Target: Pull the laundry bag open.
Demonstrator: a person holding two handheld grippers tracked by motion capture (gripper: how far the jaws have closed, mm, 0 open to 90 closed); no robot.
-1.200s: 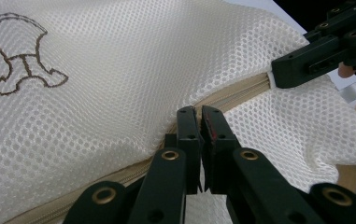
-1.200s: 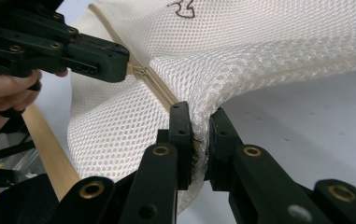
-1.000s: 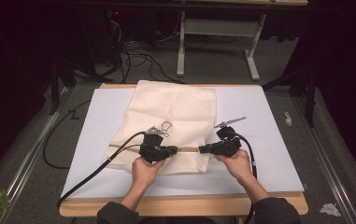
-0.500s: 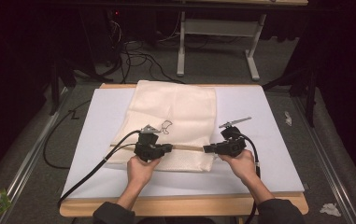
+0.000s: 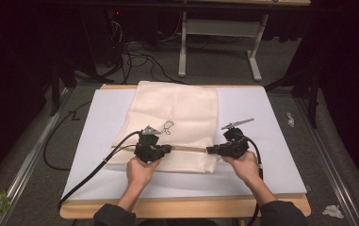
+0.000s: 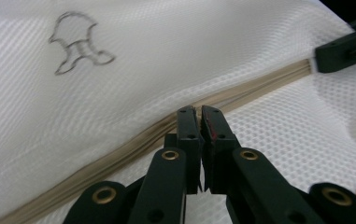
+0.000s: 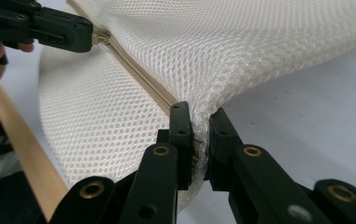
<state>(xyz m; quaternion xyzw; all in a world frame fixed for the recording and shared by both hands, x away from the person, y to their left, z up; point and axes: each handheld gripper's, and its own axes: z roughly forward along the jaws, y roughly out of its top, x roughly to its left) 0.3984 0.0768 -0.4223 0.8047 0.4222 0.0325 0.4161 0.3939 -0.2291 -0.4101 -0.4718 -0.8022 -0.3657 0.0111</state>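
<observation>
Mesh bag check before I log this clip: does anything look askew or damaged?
No damage shows. The white mesh laundry bag lies slightly crooked on the white table mat, and its edge bunches where the right hand-held gripper pinches it.

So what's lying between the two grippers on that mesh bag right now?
A tan zipper runs along the white mesh bag from the left gripper to the right gripper, clearest in the high view; both are shut on the bag.

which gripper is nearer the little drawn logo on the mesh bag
Left. The left gripper sits just below the logo; the right gripper grips the mesh bag edge farther off.
</observation>
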